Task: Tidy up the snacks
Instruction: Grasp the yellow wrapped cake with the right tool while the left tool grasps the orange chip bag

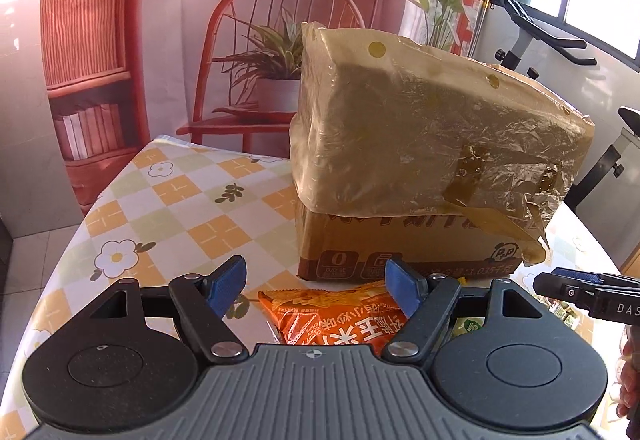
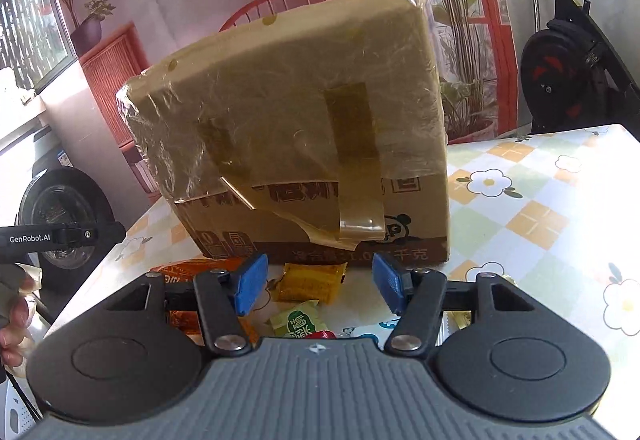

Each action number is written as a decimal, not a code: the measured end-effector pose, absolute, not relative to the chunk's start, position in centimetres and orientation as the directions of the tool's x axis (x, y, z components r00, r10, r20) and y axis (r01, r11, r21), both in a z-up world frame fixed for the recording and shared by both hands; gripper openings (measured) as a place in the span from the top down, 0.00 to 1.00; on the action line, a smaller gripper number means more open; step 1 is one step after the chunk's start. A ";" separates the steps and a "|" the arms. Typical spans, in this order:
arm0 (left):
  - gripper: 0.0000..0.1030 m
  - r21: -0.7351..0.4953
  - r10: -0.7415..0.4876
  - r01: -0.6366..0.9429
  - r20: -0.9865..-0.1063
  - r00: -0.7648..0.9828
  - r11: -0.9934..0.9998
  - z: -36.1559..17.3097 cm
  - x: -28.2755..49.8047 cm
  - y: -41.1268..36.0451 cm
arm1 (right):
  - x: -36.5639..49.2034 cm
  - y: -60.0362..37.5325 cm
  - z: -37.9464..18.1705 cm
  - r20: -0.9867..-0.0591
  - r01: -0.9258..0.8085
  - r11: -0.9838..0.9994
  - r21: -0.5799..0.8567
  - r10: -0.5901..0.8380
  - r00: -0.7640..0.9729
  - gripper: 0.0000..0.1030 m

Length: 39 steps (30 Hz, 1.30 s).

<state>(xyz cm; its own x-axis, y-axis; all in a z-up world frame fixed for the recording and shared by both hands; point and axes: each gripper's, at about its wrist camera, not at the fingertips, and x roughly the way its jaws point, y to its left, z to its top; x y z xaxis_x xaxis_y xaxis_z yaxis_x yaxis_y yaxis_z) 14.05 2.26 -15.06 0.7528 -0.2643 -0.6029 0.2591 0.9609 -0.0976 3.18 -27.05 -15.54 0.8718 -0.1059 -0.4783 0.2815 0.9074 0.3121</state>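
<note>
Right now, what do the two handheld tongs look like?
Both match: left tongs and right tongs have black linkage arms, blue ribbed pads, silver pivot screws and a ribbed grey body with round black discs. White "GenRobot.AI" lettering marks the left one's side.

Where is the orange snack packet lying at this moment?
In the left wrist view, the orange snack packet lies on the tablecloth between the open left claw fingers, just before the cardboard box.
</note>
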 end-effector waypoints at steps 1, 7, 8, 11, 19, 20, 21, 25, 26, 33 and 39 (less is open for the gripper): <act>0.24 -0.088 -0.256 0.255 -0.601 0.757 0.963 -15.2 14.1 2.4 | 3.9 -26.8 -15.9 -0.491 0.294 0.902 0.315 -0.110 0.864 0.39; 0.24 -0.097 -0.216 0.198 -0.599 0.771 0.975 -16.2 15.1 3.8 | 8.8 -25.3 -17.7 -0.574 0.353 0.894 0.274 -0.142 0.806 0.26; 0.24 -0.105 -0.217 0.193 -0.597 0.773 0.976 -16.4 15.2 4.0 | 9.6 -24.9 -18.1 -0.594 0.366 0.898 0.246 -0.159 0.788 0.26; 0.24 -0.125 -0.225 0.188 -0.592 0.774 0.974 -17.0 15.3 4.4 | 12.0 -24.1 -19.0 -0.633 0.401 0.902 0.159 -0.219 0.743 0.26; 0.24 -0.163 -0.251 0.190 -0.601 0.759 0.968 -18.9 15.7 4.4 | 16.0 -23.6 -20.9 -0.712 0.463 0.885 0.037 -0.302 0.634 0.20; 0.24 -0.164 -0.251 0.190 -0.603 0.757 0.968 -19.1 15.7 4.4 | 16.1 -23.8 -21.3 -0.719 0.466 0.884 0.037 -0.300 0.626 0.20; 0.24 -0.164 -0.250 0.189 -0.605 0.756 0.968 -19.2 15.7 4.4 | 16.2 -23.8 -21.5 -0.722 0.464 0.885 0.037 -0.297 0.625 0.19; 0.24 -0.169 -0.254 0.190 -0.614 0.747 0.967 -19.7 15.7 4.4 | 16.1 -23.9 -21.6 -0.721 0.442 0.897 0.019 -0.294 0.628 0.20; 0.24 -0.168 -0.256 0.193 -0.615 0.746 0.967 -19.8 15.7 4.3 | 16.3 -23.9 -21.6 -0.719 0.429 0.903 0.015 -0.289 0.632 0.23; 0.24 -0.170 -0.262 0.200 -0.626 0.734 0.965 -20.0 15.4 3.8 | 15.2 -23.3 -21.4 -0.710 0.370 0.929 0.015 -0.251 0.658 0.50; 0.24 -0.190 -0.269 0.191 -0.639 0.720 0.963 -20.0 14.8 4.0 | 12.3 -24.1 -21.3 -0.685 0.396 0.910 0.125 -0.210 0.698 0.53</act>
